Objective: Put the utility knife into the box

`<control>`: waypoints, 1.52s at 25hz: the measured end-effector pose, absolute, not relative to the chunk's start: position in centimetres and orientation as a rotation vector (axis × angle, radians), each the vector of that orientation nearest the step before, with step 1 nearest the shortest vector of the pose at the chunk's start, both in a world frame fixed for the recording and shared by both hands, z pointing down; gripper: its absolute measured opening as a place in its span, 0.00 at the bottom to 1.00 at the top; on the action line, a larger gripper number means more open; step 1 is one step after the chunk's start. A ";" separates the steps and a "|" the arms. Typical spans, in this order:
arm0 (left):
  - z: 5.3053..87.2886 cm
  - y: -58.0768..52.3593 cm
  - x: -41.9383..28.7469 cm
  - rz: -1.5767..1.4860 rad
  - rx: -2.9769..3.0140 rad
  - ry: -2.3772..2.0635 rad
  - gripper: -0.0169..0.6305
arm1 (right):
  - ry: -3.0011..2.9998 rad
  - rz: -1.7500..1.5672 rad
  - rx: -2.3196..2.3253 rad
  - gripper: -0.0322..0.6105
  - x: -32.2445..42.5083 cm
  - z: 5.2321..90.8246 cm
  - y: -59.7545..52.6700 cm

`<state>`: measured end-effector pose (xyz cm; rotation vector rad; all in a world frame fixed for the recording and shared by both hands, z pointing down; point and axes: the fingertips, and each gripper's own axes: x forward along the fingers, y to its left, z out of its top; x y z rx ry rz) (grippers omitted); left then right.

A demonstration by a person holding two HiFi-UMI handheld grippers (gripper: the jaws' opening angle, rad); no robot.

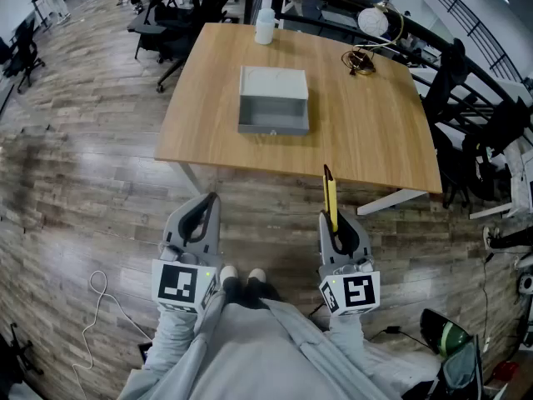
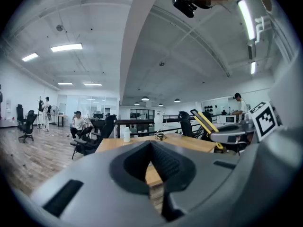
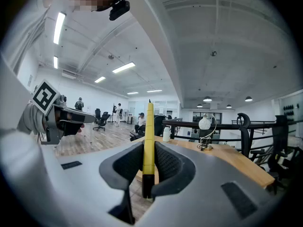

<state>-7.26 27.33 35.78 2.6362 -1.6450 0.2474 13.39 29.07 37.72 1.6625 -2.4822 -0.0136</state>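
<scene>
A yellow and black utility knife (image 1: 331,198) sticks out forward from my right gripper (image 1: 336,226), whose jaws are shut on it; in the right gripper view the utility knife (image 3: 148,145) stands upright between the jaws. The grey box (image 1: 273,100) lies open on the wooden table (image 1: 375,140), well ahead of both grippers. My left gripper (image 1: 202,215) hangs over the floor before the table's near edge, jaws closed together with nothing between them. In the left gripper view the left gripper (image 2: 152,161) points at the table edge.
A white bottle (image 1: 265,26) stands at the table's far edge and a desk lamp (image 1: 371,33) at its far right. Office chairs (image 1: 162,23) stand beyond the table on the left. A railing (image 1: 450,57) runs along the right. A white cable (image 1: 96,307) lies on the floor.
</scene>
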 end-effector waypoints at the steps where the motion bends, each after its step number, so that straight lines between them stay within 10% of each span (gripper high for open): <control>1: 35.7 27.4 -7.1 0.241 2.634 -1.650 0.06 | -2.480 -0.019 1.665 0.18 13.6 37.7 29.0; 21: 35.4 25.5 -5.0 0.187 2.610 -1.739 0.06 | -2.517 0.016 1.671 0.18 16.6 38.5 27.2; 38: 35.4 2.2 -6.2 0.187 2.677 -1.619 0.06 | -2.485 0.077 1.672 0.18 12.5 38.4 4.9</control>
